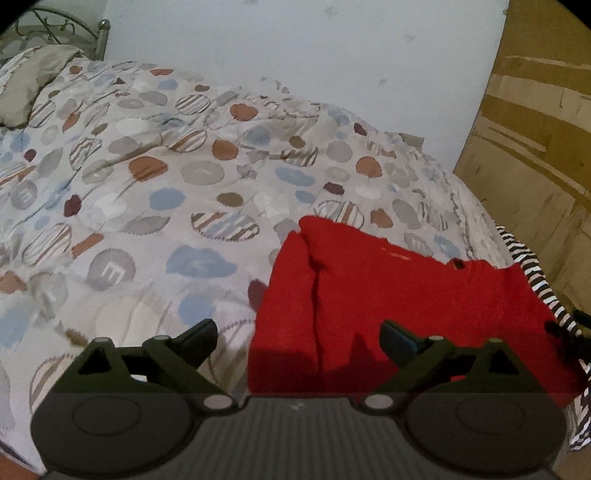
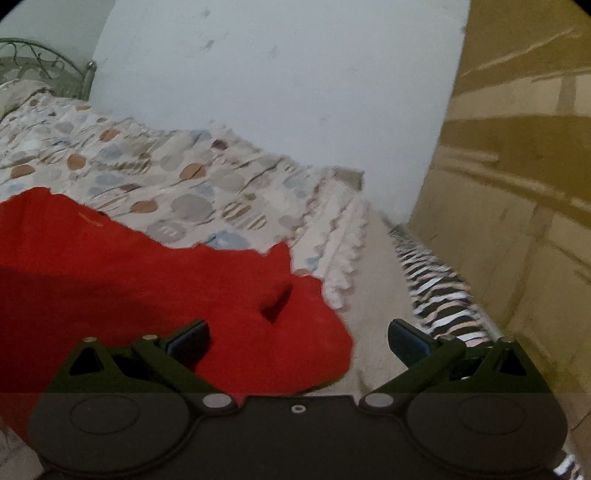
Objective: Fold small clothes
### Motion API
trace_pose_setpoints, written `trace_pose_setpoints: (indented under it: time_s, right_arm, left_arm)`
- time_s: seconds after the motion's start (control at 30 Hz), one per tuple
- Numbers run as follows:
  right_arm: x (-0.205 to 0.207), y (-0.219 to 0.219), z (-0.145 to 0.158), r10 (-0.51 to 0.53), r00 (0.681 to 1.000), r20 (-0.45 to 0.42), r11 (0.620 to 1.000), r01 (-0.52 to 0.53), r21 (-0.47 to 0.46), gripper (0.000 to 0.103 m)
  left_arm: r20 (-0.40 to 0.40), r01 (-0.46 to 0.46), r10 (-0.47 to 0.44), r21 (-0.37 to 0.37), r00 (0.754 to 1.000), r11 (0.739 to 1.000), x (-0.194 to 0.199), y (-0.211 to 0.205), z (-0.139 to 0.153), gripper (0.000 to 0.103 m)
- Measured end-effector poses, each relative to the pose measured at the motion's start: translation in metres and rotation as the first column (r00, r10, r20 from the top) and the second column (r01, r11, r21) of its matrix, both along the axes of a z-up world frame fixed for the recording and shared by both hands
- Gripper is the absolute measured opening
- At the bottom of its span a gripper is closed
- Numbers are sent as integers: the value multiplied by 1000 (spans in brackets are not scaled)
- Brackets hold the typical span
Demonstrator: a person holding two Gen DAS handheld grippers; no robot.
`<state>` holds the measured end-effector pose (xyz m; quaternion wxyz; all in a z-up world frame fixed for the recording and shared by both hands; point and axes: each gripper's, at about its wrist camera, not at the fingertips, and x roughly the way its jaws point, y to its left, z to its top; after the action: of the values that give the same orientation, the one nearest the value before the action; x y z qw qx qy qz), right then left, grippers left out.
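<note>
In the left wrist view, the left gripper (image 1: 298, 338) fills the bottom of the frame with its two dark fingers spread wide apart and nothing between them. A red garment (image 1: 388, 306) lies on the bed in the lower right part of the frame, its near edge running under the gripper's body. A dark crease runs down its left part, where one layer appears to be folded over. The right finger (image 1: 400, 338) is seen against the red cloth, while the left finger is seen against the bedspread (image 1: 147, 192), a pale cover printed with blue, grey, brown and striped rounded shapes that fills the left and middle of the frame. A pillow (image 1: 29, 85) sits at the upper left beside a metal bed frame (image 1: 74, 29). A black-and-white striped cloth (image 1: 535, 280) shows at the right edge, next to a yellowish wooden wall (image 1: 535, 129).

In the right wrist view, the right gripper (image 2: 298, 338) also has its fingers wide apart and holds nothing. The red garment (image 2: 129, 280) covers the left and lower middle of the frame, with a small dark fold near its right side. The bedspread (image 2: 177, 177) lies beyond it. The striped cloth (image 2: 439, 295) runs along the right, against the wooden wall (image 2: 517, 184).
</note>
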<state>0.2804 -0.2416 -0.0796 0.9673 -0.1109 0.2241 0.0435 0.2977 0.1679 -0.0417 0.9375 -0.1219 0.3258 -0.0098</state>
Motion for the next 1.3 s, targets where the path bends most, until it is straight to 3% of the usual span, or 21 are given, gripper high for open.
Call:
trace_pose_setpoints:
  time_s: [0.03, 0.13, 0.2, 0.27, 0.57, 0.67, 0.73, 0.83, 0.9, 1.0, 1.1, 1.3]
  right_arm:
    - [6, -2, 2, 7, 1000, -7, 999, -7, 48, 92]
    - [26, -2, 4, 22, 998, -62, 995, -15, 100, 65]
    - [39, -3, 2, 31, 994, -105, 993, -18, 120, 30]
    - [44, -4, 0, 32, 991, -130, 990, -14, 139, 7]
    - [20, -19, -13, -95, 988, -121, 975, 117, 191, 6]
    - [19, -13, -12, -87, 990, -113, 983, 104, 151, 10]
    - [16, -10, -8, -96, 991, -93, 985, 108, 135, 23]
    - [5, -4, 1, -103, 994, -42, 989, 107, 99, 53]
    - [-4, 2, 6, -102, 995, -2, 992, 102, 72, 79]
    - [-15, 16, 13, -68, 997, 41, 997, 67, 43, 93]
    - [-27, 37, 16, -31, 997, 64, 998, 28, 52, 102]
    - [-46, 91, 7, 68, 994, 80, 997, -70, 22, 102]
  left_arm:
    - [-3, -2, 2, 3, 1000, 1000, -4, -1, 0, 99]
    - [-13, -8, 8, 17, 1000, 1000, -15, -6, -4, 101]
    - [-26, -7, 8, 24, 1000, 1000, -20, -8, -6, 102]
    - [-39, -12, 13, 18, 999, 1000, -23, -8, -7, 102]
    - [-67, -25, 25, -1, 997, 1000, -27, -3, -12, 102]
    - [-65, -33, 33, 10, 997, 999, -29, -3, -12, 102]
    - [-73, -39, 41, 23, 997, 999, -27, -3, -13, 102]
    - [-94, -52, 55, 31, 994, 998, -22, -3, -14, 102]
    - [-109, -62, 64, 26, 992, 998, -19, -3, -16, 102]
    - [-135, -75, 75, 11, 988, 997, -15, -4, -18, 102]
    - [-149, -84, 84, 8, 985, 996, -13, -6, -20, 102]
    - [-165, -62, 64, 21, 984, 998, -13, -12, -22, 102]
